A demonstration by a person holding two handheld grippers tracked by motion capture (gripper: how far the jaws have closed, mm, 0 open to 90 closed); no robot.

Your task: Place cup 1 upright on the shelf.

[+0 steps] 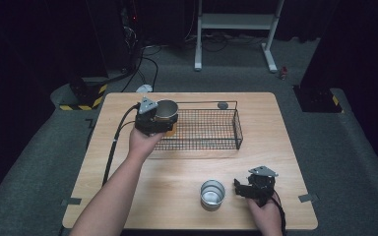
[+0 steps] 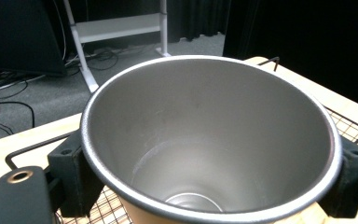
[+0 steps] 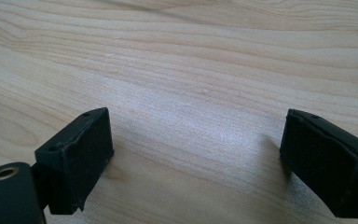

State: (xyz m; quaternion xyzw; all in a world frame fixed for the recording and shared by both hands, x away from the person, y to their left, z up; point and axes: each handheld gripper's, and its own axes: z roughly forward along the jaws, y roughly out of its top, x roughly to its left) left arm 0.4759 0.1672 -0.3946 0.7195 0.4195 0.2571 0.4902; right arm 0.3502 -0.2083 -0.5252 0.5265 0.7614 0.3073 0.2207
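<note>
While the wooden tabletop (image 1: 128, 196) carries all items, a black wire basket (image 1: 211, 129) sits at its far centre. At the basket's left end, the left gripper (image 1: 158, 119) holds a steel cup (image 1: 166, 110) upright, jaws closed on its opposite sides just below the rim; whether the cup rests on the basket floor cannot be told. A second steel cup (image 1: 212, 194) stands upright near the front edge. Just beside it, the right gripper (image 1: 253, 187) rests low over bare wood, jaws wide apart and empty.
</note>
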